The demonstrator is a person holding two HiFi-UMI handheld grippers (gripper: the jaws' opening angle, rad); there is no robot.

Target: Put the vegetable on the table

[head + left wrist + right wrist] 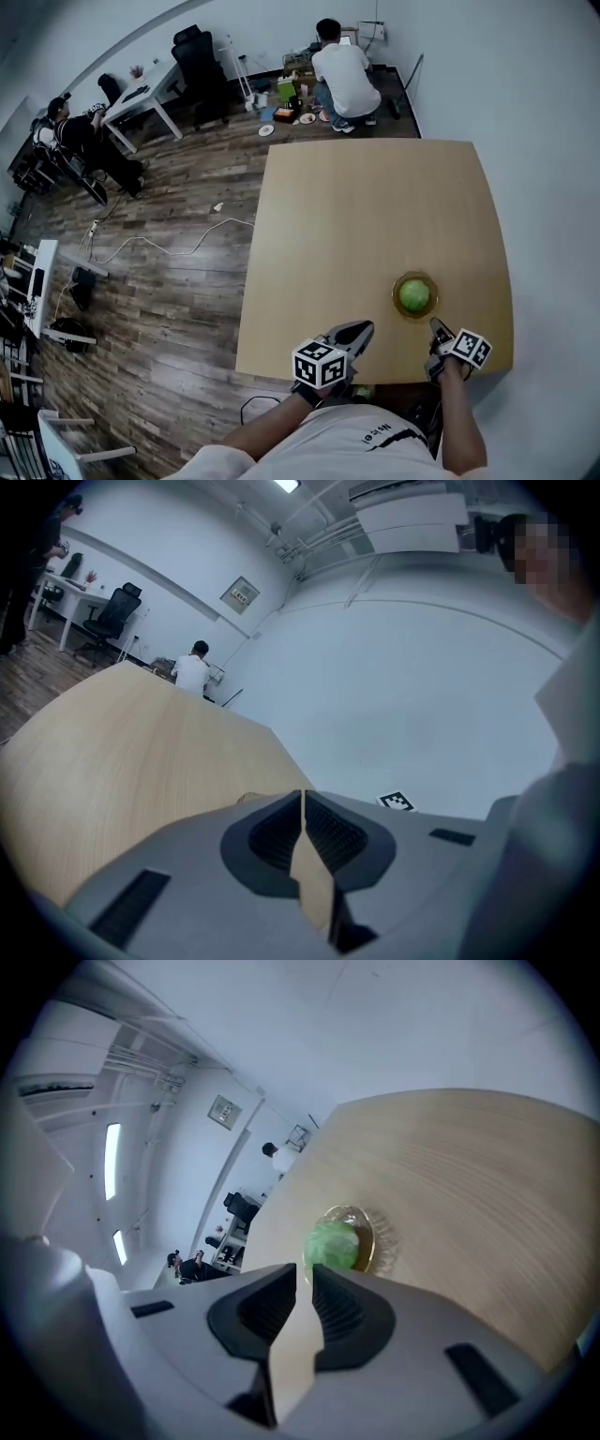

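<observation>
A round green vegetable (413, 294) (332, 1244) lies in a small amber glass bowl (413, 278) (377, 1235) near the front right of the light wooden table (366, 216). My left gripper (364, 328) (303, 794) hovers at the table's front edge, to the left of the bowl, its jaws shut with nothing in them. Just in front of the bowl, to its right, my right gripper (436, 327) (305, 1267) points at the vegetable from a short distance. Its jaws are closed to a thin slit and hold nothing.
The table's front edge runs just under both grippers. A person in a white shirt (342, 75) crouches beyond the far end of the table, and another person (70, 136) sits by desks at the far left. A white cable (169, 246) lies on the wooden floor.
</observation>
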